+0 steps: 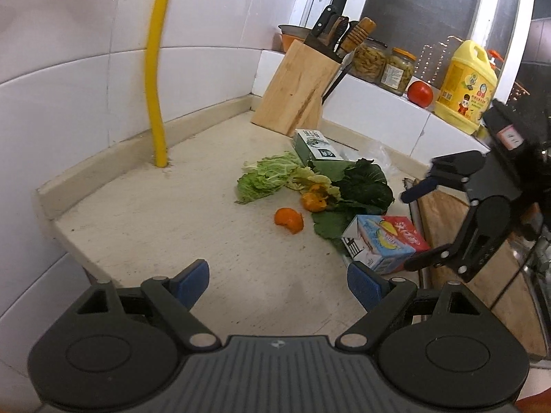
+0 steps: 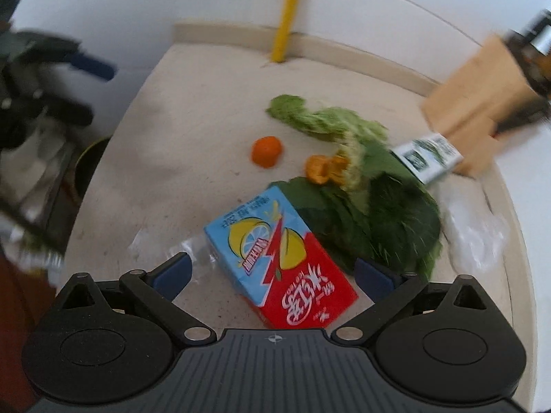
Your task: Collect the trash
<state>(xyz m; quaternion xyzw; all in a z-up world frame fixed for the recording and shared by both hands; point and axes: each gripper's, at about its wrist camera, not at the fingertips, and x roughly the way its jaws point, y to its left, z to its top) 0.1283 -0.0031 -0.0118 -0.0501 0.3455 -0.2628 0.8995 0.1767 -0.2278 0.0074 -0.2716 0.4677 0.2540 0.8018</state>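
Observation:
A blue-and-red drink carton [image 2: 279, 254] lies flat on the beige counter [image 2: 193, 130], between the fingers of my right gripper [image 2: 273, 275]. The gripper is open and its pads stand clear of the carton's sides. Behind the carton lie dark green leaves [image 2: 396, 220], a pale cabbage leaf [image 2: 310, 117], two orange peels [image 2: 266, 151] [image 2: 322, 168] and a green-and-white carton [image 2: 427, 158]. My left gripper [image 1: 279, 285] hovers open over bare counter with nothing in it, the peel [image 1: 289, 219] ahead of it. In the left wrist view my right gripper [image 1: 410, 230] is over the drink carton [image 1: 385, 241].
A wooden knife block [image 1: 296, 89] stands in the back corner near a yellow pipe [image 1: 155, 86]. Jars [image 1: 372, 60], a tomato [image 1: 420, 93] and a yellow detergent bottle [image 1: 465, 86] sit on the tiled ledge. A cutting board [image 1: 482, 275] lies to the right. Clear plastic [image 2: 475, 234] lies beside the leaves.

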